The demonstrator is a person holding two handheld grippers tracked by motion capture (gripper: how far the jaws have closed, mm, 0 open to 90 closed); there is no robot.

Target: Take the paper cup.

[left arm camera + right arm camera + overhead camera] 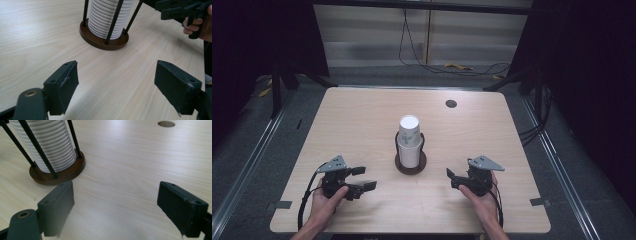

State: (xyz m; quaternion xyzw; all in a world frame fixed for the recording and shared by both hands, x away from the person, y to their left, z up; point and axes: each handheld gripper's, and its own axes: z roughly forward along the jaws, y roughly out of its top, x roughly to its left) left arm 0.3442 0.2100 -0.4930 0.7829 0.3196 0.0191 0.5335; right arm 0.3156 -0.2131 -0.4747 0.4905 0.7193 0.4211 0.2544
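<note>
Standing at the middle of the table (362, 115), a stack of paper cups (409, 140) is seen upright inside a holder (410, 165) made of a round brown base and thin black rods. The top cup's white mouth is turned upward. The ribbed rims of the stacked cups are seen close up in both gripper views, ringed by the rods.

The left gripper (362, 179) is held low over the near left part of the table, its jaws spread apart with nothing between them; bare wood is seen in the gap in the left gripper view. It is pointed toward the holder but kept well apart from it.

The right gripper (451, 178) is held over the near right part of the table, jaws likewise spread wide and empty. The holder's base is seen just beyond its left jaw in the right gripper view, not touched.

A small dark round hole (451, 103) is noted near the far right edge of the tabletop.
</note>
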